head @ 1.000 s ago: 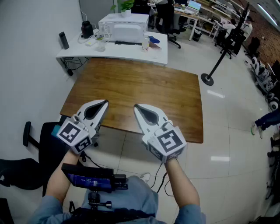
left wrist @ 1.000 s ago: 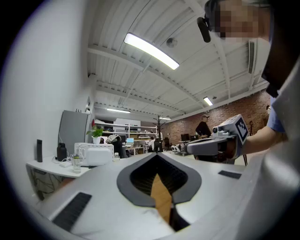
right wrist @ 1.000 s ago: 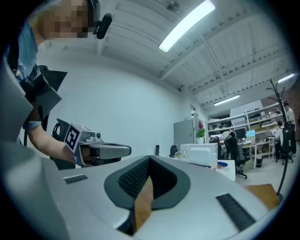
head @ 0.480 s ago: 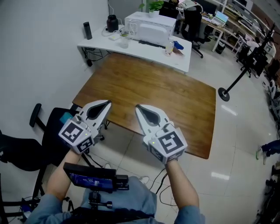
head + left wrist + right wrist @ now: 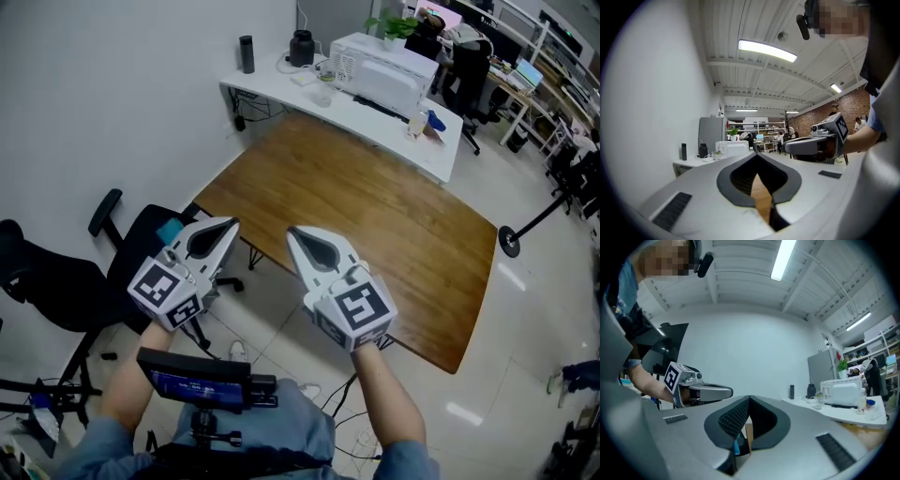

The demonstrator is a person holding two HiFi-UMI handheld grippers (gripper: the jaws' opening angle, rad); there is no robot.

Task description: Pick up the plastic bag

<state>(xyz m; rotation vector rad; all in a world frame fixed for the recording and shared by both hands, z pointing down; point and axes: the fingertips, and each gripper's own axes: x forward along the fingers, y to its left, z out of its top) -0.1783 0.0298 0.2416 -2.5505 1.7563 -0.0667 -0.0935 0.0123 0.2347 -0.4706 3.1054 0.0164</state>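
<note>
You hold the left gripper [image 5: 223, 223] and right gripper [image 5: 292, 231] level near the table [image 5: 375, 211], both jaws together and empty, no bag in sight, pickup not yet begun.

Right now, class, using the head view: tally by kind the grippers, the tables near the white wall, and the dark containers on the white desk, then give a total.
Grippers: 2 (left gripper, right gripper)
Tables: 2 (wooden table, white desk)
Dark containers: 2 (black bottle, black jug)
Total: 6
</note>
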